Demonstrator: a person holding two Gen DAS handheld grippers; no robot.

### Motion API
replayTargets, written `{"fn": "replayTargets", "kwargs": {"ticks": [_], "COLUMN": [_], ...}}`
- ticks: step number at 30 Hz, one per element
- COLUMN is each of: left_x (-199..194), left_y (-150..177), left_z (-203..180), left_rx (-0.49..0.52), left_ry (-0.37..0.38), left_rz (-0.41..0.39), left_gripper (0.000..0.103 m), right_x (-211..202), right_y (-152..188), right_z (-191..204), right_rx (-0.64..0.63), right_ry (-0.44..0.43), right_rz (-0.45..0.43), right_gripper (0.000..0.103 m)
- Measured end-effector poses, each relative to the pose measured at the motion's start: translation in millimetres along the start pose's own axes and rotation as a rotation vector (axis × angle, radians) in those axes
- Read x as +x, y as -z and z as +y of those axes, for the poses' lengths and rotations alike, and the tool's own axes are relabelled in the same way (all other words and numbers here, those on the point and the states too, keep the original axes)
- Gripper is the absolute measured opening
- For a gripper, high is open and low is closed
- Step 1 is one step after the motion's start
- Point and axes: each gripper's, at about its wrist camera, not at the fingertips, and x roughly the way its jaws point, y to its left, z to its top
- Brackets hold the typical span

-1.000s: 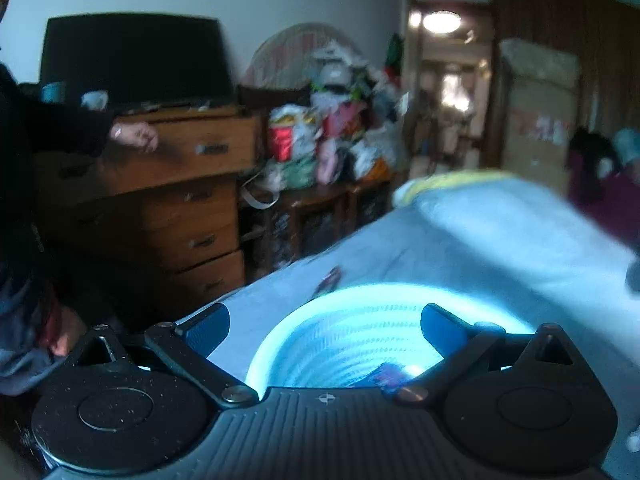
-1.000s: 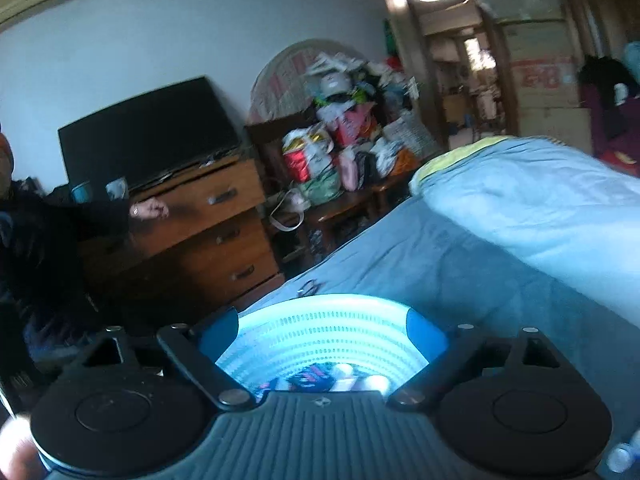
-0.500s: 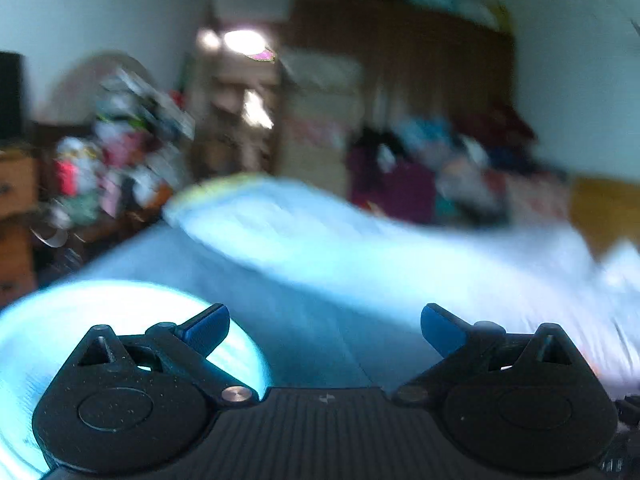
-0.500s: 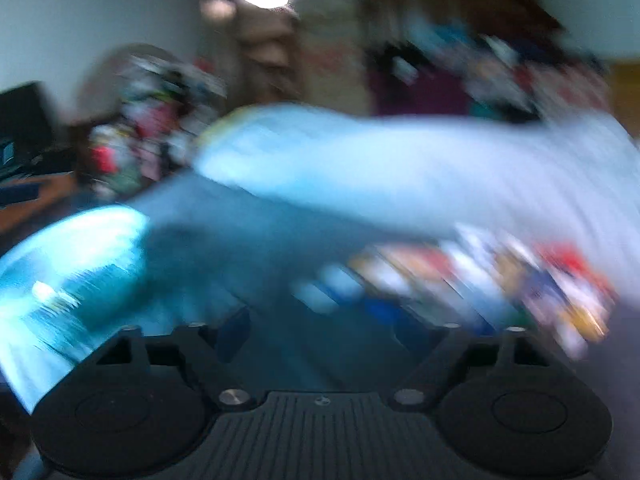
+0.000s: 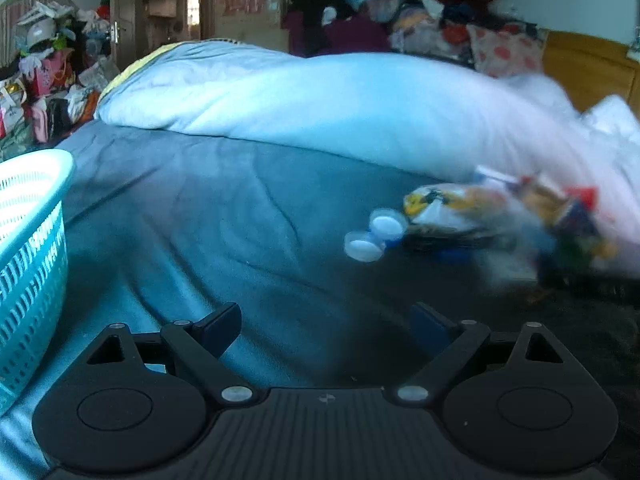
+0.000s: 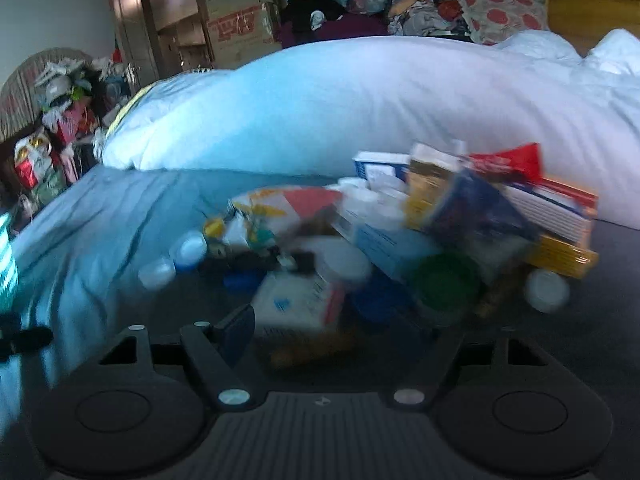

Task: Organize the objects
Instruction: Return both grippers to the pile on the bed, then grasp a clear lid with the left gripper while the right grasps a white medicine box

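Both the left tool (image 5: pixel 326 322) and the right tool (image 6: pixel 340 332) were wide apart and held nothing. A blurred pile of small boxes and bottles (image 6: pixel 400 240) lay on the blue bed sheet (image 5: pixel 200 208), well apart from the turquoise plastic basket (image 5: pixel 28 240).

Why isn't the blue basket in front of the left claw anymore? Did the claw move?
Yes. The left claw swung right: the basket now sits at the view's left edge, and the duvet is ahead.

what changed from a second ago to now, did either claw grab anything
Both claws swung from over the basket toward the pile of boxes and bottles on the bed. The basket, centred under both a second ago, now sits at the left edge of the left view and barely shows in the right one. The left claw and right claw were open and empty then and are now; nothing was grabbed or released.
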Motion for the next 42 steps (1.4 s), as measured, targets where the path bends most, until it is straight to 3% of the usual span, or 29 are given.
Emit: {"fn": "replayTargets", "kwargs": {"ticks": [5,8,10,14,17,22,26,30,36,38,39,42], "left_x": [16,21,28,48,64,85,95,113,128,129,127,118], "left_y": [-9,-14,-15,-19,-20,-19,-23,-27,-29,-27,-26,-25], "left_z": [2,3,1,-6,-6,-13,-27,-36,-42,-44,-44,-43], "left_rx": [0.01,0.02,0.027,0.063,0.077,0.12,0.193,0.217,0.231,0.245,0.252,0.22], "left_ry": [-0.017,-0.018,-0.015,-0.01,-0.01,0.012,0.013,0.003,-0.002,0.001,0.004,-0.011], "left_rz": [-0.011,-0.007,-0.007,-0.012,-0.009,0.013,-0.01,0.015,0.003,-0.002,-0.007,-0.01], "left_gripper": [0.091,0.091,0.091,0.091,0.091,0.089,0.089,0.069,0.069,0.053,0.04,0.04], "right_x": [41,54,58,36,-8,-67,-78,-63,-45,-42,-42,-45], "right_y": [-9,-8,-9,-15,-7,20,25,32,39,40,39,38], "right_z": [23,28,32,26,29,-9,-36,-35,-36,-41,-42,-42], "right_rx": [-0.025,-0.032,-0.056,0.001,-0.069,-0.104,-0.058,-0.061,-0.058,-0.039,-0.036,-0.031], "right_ry": [0.039,0.066,0.07,-0.047,-0.14,0.02,0.114,0.089,0.11,0.105,0.1,0.073], "right_rz": [0.077,0.069,0.059,0.072,0.093,0.035,-0.028,0.002,0.05,0.065,0.064,0.059], "right_gripper": [0.073,0.074,0.067,0.065,0.064,0.064,0.065,0.065,0.065,0.065,0.064,0.063]}}
